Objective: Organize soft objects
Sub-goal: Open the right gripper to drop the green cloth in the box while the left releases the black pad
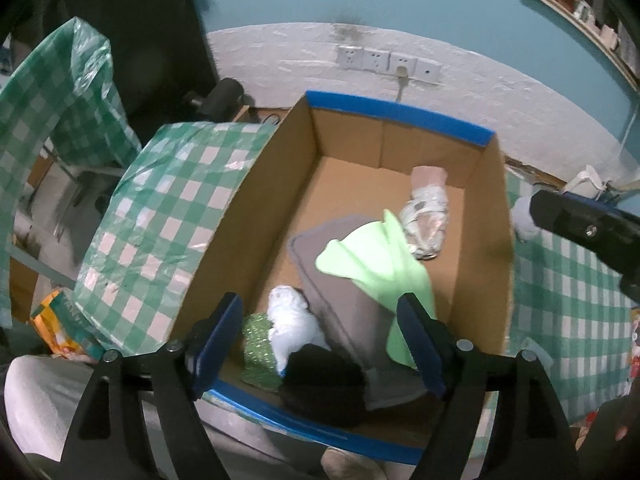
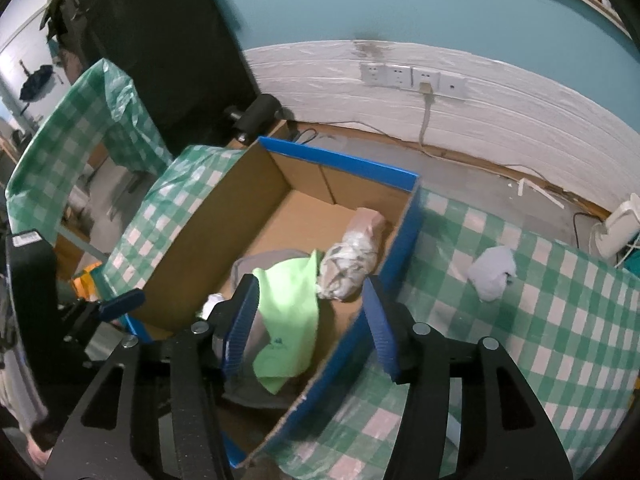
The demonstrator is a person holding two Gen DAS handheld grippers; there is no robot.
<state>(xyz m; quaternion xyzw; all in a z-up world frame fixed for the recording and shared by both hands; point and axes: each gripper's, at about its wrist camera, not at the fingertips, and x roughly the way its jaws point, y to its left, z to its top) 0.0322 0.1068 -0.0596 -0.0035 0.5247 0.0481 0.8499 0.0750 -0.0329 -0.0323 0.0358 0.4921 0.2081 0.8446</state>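
A cardboard box (image 1: 256,216) with blue-taped rims (image 2: 400,240) stands on the green-checked table. Inside lie a light green cloth (image 1: 372,260) (image 2: 288,304), a grey mat (image 1: 344,300), a white fluffy item (image 1: 292,324), a green glittery item (image 1: 258,344), a black soft item (image 1: 324,380) and a wrapped bundle (image 1: 426,216) (image 2: 352,260). My left gripper (image 1: 320,344) is open above the box's near end. My right gripper (image 2: 310,324) is open over the box's right wall, empty. A white cloth (image 2: 492,272) lies on the table right of the box.
The green-checked tablecloth (image 2: 540,340) covers the table. A white wall with power sockets (image 1: 388,62) and a cable is behind. A second checked table (image 1: 48,100) stands at left. An orange packet (image 1: 60,328) lies low left. A white appliance (image 2: 618,228) sits far right.
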